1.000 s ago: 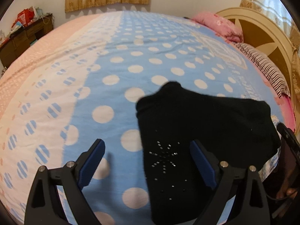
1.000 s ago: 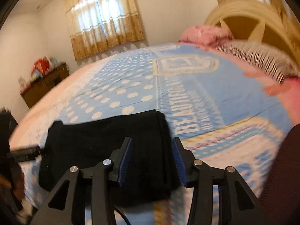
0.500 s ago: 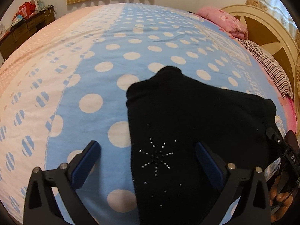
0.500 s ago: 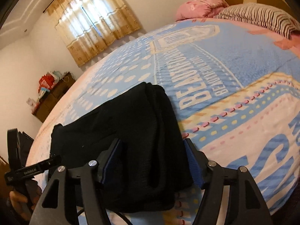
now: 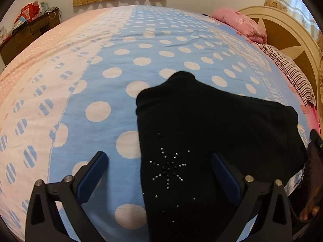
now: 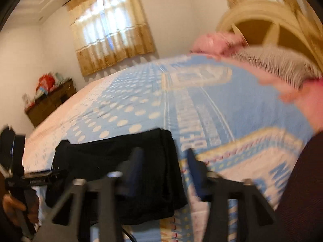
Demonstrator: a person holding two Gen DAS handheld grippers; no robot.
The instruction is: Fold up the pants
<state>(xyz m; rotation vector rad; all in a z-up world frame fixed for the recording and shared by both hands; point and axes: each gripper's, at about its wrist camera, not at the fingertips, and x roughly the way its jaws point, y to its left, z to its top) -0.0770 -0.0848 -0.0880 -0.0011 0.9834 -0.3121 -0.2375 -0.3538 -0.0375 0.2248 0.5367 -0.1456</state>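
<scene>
Left wrist view: the left gripper [image 5: 157, 173] is tilted steeply down over the bed, its blue-padded fingers [image 5: 91, 174] spread as wide as they go and gripping nothing. The black pants [image 5: 201, 141], folded into a compact bundle, lie flat on the blue polka-dot bedspread [image 5: 121, 64]. The bundle's left edge runs down between the two fingers, so the left finger stands over bare bedspread while the right finger stands over black cloth. A starburst of small studs [image 5: 168, 167] on the pants sits between the fingers, nearer the right one. Whether the pads touch the fabric cannot be told. At the far right edge, beyond the right finger, part of the other tool and a bit of the person's hand [image 5: 308, 211] show dimly.

In the right wrist view, which is smeared by motion, the right gripper [image 6: 163, 167] points at a shallower downward angle, its jaws closing but with a clear gap left between them. The right edge of the pants [image 6: 113, 161] lies under and ahead of that gap, most of the bundle spreading off past the left finger. The pads grip no cloth. Beyond the left finger, at the frame's edge, the person's hand [image 6: 12, 205] holds the left tool's handle.
</scene>
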